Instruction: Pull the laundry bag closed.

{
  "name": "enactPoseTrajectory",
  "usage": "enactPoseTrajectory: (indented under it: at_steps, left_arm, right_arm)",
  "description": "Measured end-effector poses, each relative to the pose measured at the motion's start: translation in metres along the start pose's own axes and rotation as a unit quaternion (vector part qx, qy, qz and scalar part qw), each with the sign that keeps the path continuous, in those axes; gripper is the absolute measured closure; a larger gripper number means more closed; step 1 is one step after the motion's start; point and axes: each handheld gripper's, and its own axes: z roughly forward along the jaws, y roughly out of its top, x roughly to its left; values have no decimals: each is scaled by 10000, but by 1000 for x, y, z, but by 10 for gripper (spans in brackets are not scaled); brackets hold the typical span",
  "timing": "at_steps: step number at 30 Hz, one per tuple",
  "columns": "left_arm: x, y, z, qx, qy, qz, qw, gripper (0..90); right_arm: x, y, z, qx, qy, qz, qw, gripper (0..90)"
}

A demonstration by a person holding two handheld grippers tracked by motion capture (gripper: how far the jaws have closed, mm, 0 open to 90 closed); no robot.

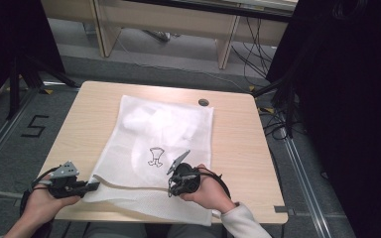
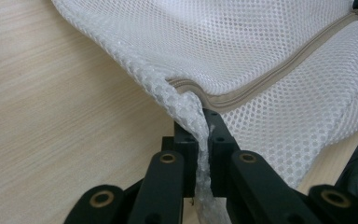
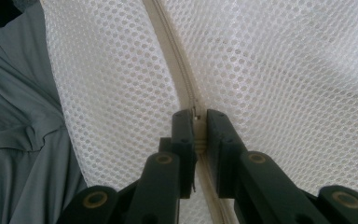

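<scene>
The white mesh laundry bag (image 1: 154, 153) lies flat on the worktop (image 1: 238, 144), its near edge toward you, and the beige zipper (image 1: 129, 187) runs along that near part, almost level across the high view from the left corner of the bag toward the middle. This long axis is what the next move depends on. Your left tool (image 1: 93, 186) stands at the left end of the zipper, with its jaws pressed together on a gathered fold of mesh at the corner (image 2: 192, 121); in the left gripper view the zipper line goes away from this pinch toward the upper right. Your right tool (image 1: 170, 188) is at the other end of the visible zipper run, near the middle of the bag edge, and its jaws are closed on something small right on the zipper line, which I judge to be the zipper pull (image 3: 196, 122), although the piece itself is mostly hidden between the pads. So the two tools are well apart, and the zipper is stretched between them. I think a pull on the slider should follow this same line, either toward the left tool or straight away from it, while the left tool keeps the corner anchored. A sideways pull could bunch the mesh. A small black garment print (image 1: 156, 156) lies on the bag beyond the zipper.
</scene>
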Motion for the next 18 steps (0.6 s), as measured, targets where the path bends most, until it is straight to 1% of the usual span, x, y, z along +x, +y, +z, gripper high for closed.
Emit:
enactPoseTrajectory:
  at_steps: [5, 6, 7, 16, 17, 18]
  left_arm:
    - [0, 0, 0, 0, 0, 3, 10000, 852]
    - [0, 0, 0, -1, -1, -2, 10000, 852]
    - [0, 0, 0, 0, 1, 2, 10000, 852]
    - [0, 0, 0, -12, 5, 0, 10000, 852]
    - [0, 0, 0, 1, 4, 0, 10000, 853]
    - [0, 0, 0, -17, 19, -4, 10000, 852]
  right_arm:
    - [0, -2, -1, 27, -7, 14, 10000, 826]
    - [0, -2, -1, 21, -45, 63, 10000, 826]
    - [-1, -3, -2, 15, 0, 42, 10000, 826]
    - [-1, -5, -3, 14, -7, 43, 10000, 826]
    - [-1, -5, -3, 47, -39, 31, 10000, 826]
    - [-1, -6, -3, 48, -16, 46, 10000, 826]
